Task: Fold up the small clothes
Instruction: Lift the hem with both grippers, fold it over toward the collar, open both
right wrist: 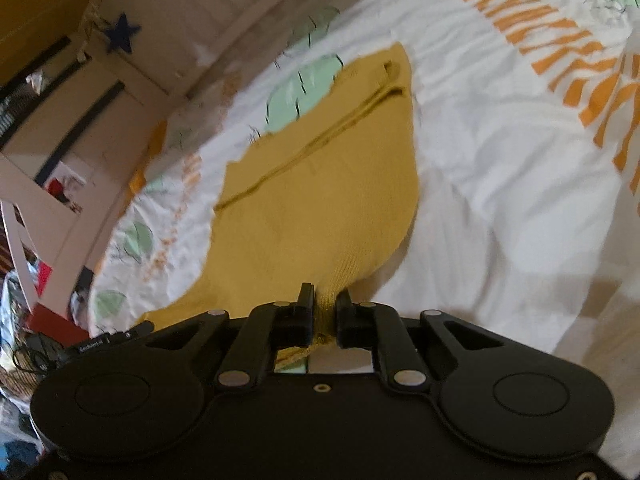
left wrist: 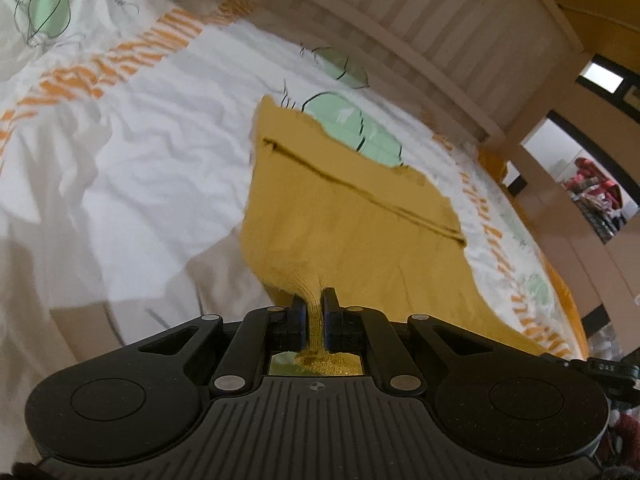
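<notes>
Mustard knit garment (left wrist: pixel 340 208) lies on the printed white bedsheet (left wrist: pixel 132 132), its near edge pinched by both the left gripper (left wrist: pixel 314 300) and right gripper (right wrist: pixel 325 298).

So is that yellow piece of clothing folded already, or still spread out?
Still spread out: the yellow garment lies mostly flat on the bedcover, only its near edge pinched by the left gripper and right gripper.

Garment (left wrist: pixel 320 216) spread on bedcover (left wrist: pixel 140 140), near edge pinched at two corners: left gripper (left wrist: pixel 314 300) on left corner, right gripper (right wrist: pixel 325 304) on right corner. Far edge lying flat toward headboard (left wrist: pixel 420 32). Behind bed, headboard across; beside it, doorway (left wrist: pixel 580 168) in left wrist view.
</notes>
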`<state>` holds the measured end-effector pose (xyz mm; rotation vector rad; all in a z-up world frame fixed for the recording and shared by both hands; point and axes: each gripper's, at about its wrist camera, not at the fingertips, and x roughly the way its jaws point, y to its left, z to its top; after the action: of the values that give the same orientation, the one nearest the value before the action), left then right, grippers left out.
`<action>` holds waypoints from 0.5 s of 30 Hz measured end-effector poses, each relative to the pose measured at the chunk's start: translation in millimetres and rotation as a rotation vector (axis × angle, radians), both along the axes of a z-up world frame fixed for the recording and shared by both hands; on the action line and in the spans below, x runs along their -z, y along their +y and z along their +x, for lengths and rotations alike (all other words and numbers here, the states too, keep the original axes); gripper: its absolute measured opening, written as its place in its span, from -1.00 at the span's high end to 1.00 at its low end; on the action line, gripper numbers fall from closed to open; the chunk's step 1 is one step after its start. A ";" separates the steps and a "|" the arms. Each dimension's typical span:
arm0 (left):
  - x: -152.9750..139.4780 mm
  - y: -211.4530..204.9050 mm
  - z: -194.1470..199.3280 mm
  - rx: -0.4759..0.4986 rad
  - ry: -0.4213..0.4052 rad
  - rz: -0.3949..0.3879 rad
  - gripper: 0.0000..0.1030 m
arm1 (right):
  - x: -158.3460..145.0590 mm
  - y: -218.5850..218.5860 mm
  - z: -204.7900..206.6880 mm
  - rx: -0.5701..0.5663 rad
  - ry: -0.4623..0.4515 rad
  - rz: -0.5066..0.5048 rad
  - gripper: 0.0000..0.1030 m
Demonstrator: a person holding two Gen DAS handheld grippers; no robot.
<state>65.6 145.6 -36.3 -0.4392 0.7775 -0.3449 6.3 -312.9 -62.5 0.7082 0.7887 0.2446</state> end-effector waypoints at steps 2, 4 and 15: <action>-3.5 -1.6 4.2 -0.001 -0.009 -0.003 0.87 | -4.3 -1.9 1.7 0.010 -0.021 0.012 0.65; -6.9 -3.4 10.6 -0.002 -0.018 -0.006 0.87 | -9.6 -4.0 4.5 0.018 -0.040 0.017 0.65; -33.2 -2.0 70.9 -0.061 -0.079 -0.054 0.87 | -26.2 -14.9 57.3 0.037 -0.117 0.039 0.66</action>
<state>136.5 143.5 -3.1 -0.4964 0.6778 -0.3250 63.6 -327.8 -36.3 0.7383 0.6599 0.2663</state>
